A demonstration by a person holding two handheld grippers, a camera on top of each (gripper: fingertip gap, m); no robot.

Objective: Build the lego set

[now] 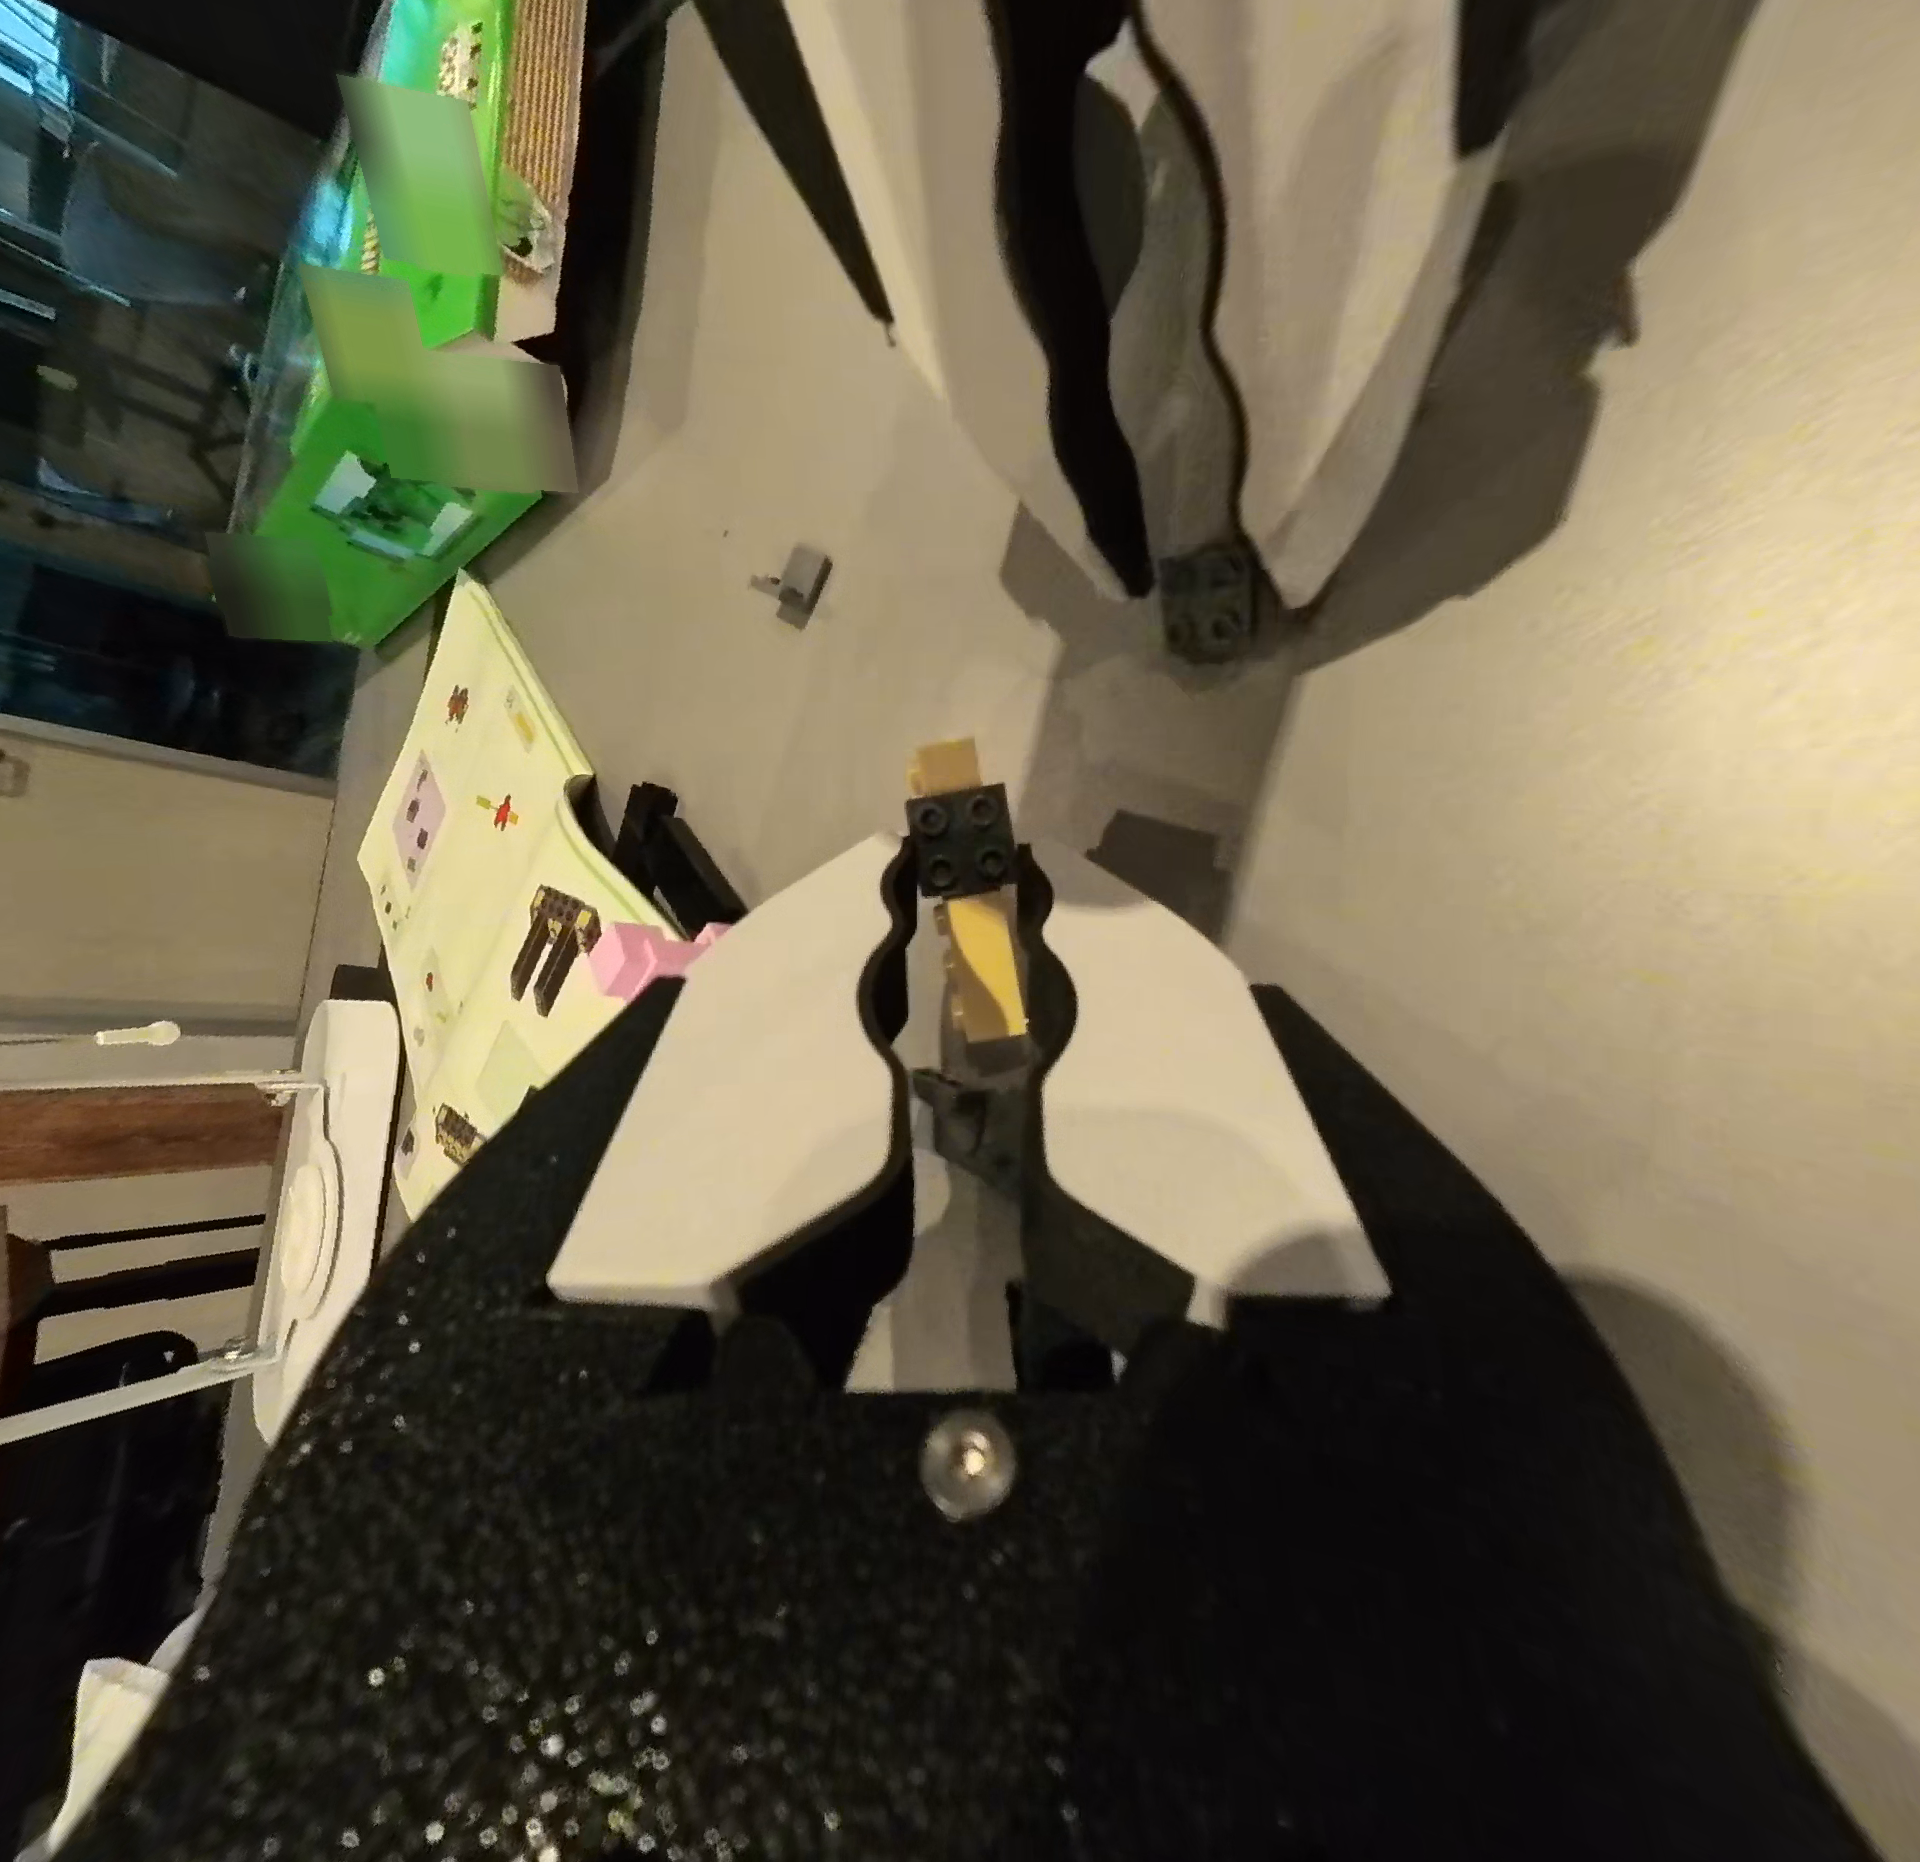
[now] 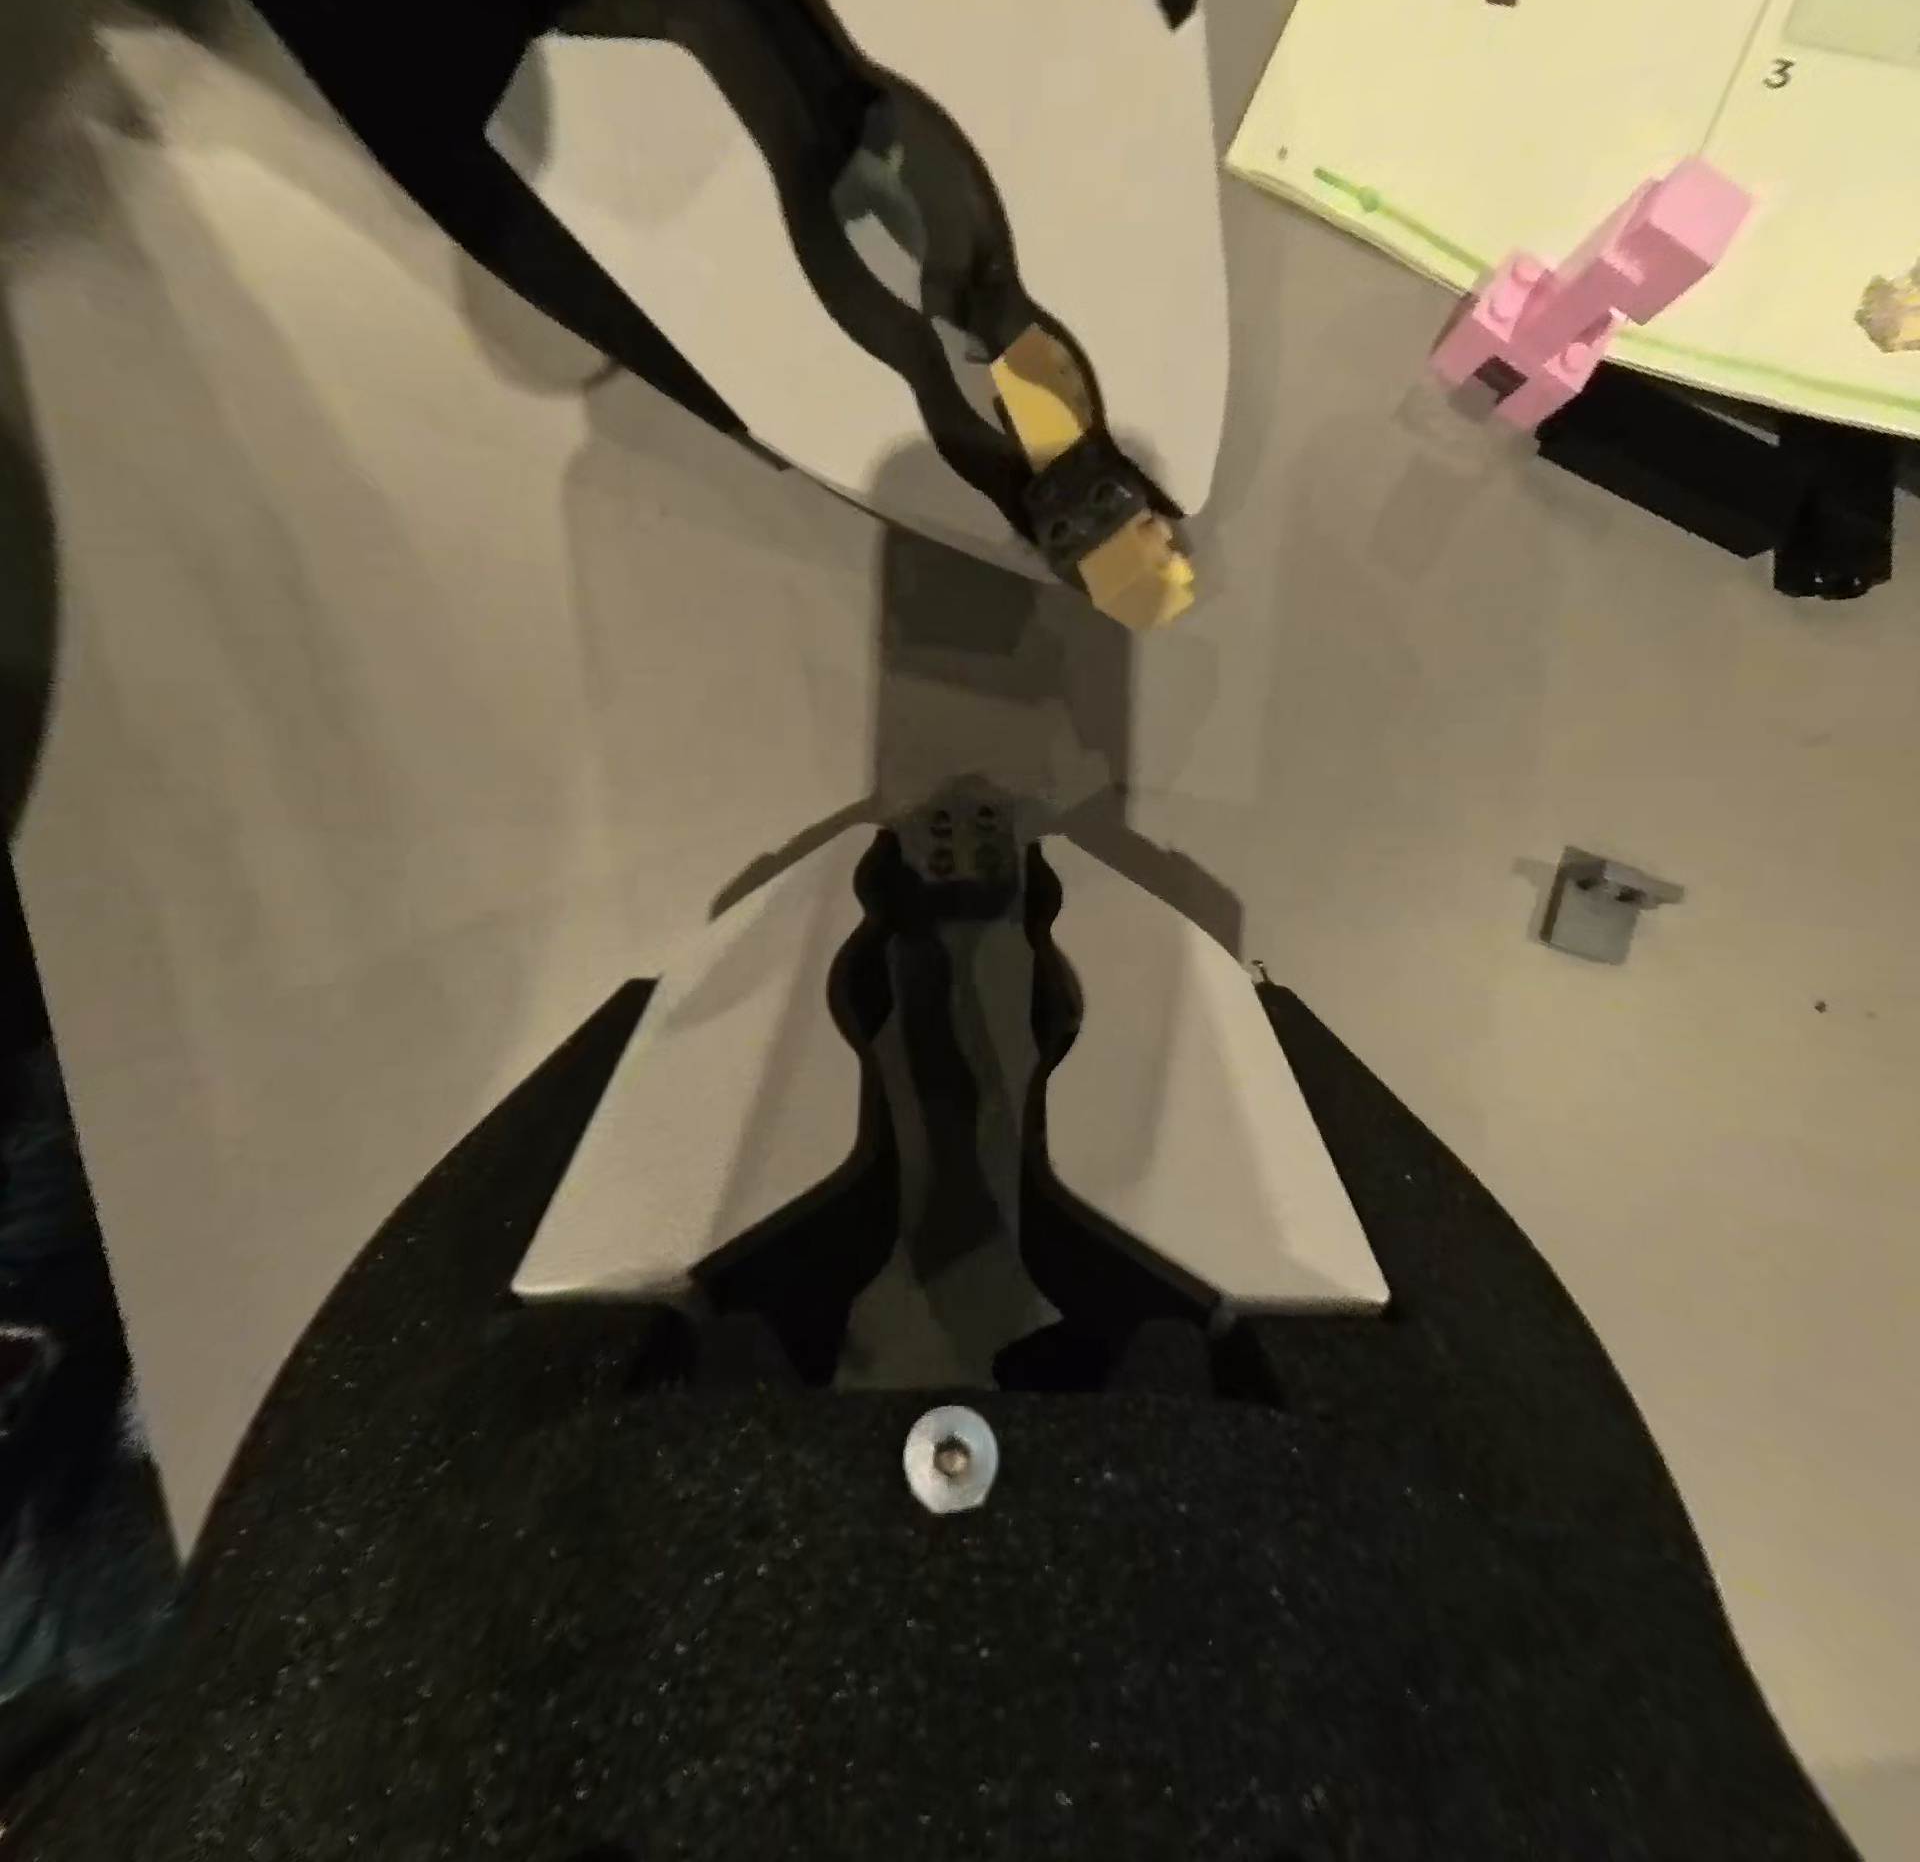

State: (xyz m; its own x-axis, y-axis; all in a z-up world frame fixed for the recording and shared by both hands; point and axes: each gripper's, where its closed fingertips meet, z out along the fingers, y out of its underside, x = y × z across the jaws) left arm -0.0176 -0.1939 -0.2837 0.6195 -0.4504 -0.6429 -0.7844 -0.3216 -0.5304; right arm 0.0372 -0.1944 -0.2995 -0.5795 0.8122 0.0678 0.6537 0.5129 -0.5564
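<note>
My left gripper (image 1: 966, 856) is shut on a small tan and black Lego assembly (image 1: 961, 836) with a black 2x2 plate on top. It also shows in the right wrist view (image 2: 1101, 529), held above the table. My right gripper (image 2: 966, 846) is shut on a dark grey 2x2 brick (image 2: 964, 844). That brick shows in the left wrist view (image 1: 1210, 602) between the right gripper's tips (image 1: 1205, 597). The two grippers face each other, a short gap apart. A pink Lego figure (image 2: 1558, 306) lies at the edge of the instruction booklet (image 2: 1538, 77).
A small light grey piece (image 2: 1590, 908) lies on the white table (image 2: 520, 565); it shows in the left wrist view (image 1: 795, 581). A black Lego frame (image 2: 1766, 503) sits under the booklet (image 1: 468, 877). A green set box (image 1: 416, 358) stands at the table's far edge. The gap from one gripper's tips to the other's is roughly 6 centimetres. It is some 10 centimetres from my right tips to the small light grey piece (image 2: 1590, 908). Seen from the left wrist view (image 1: 802, 579) as well.
</note>
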